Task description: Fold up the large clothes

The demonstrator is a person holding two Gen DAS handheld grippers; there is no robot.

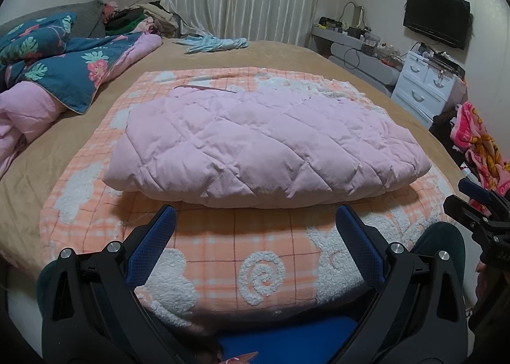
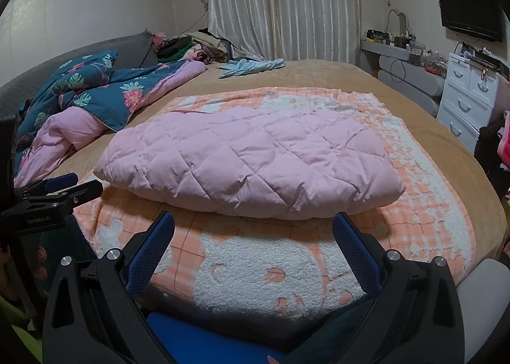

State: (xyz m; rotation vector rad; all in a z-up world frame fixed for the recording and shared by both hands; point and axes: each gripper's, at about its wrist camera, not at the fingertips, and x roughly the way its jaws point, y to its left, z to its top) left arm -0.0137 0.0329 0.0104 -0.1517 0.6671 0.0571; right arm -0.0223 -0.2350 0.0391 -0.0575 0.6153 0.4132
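A pink quilted garment (image 1: 264, 144) lies folded into a thick bundle on an orange checked blanket (image 1: 255, 255) on the bed; it also shows in the right wrist view (image 2: 251, 163). My left gripper (image 1: 255, 214) is open and empty, just short of the bundle's near edge, above the blanket. My right gripper (image 2: 253, 220) is open and empty, also just short of the bundle's near edge. The right gripper shows at the right edge of the left wrist view (image 1: 478, 204). The left gripper shows at the left edge of the right wrist view (image 2: 60, 189).
A blue floral duvet with pink lining (image 1: 57, 71) is heaped at the left of the tan bed (image 1: 287, 52). A light blue cloth (image 1: 216, 43) lies at the far side. White drawers (image 1: 424, 83), a cluttered shelf and a wall television (image 1: 436, 17) stand at the right.
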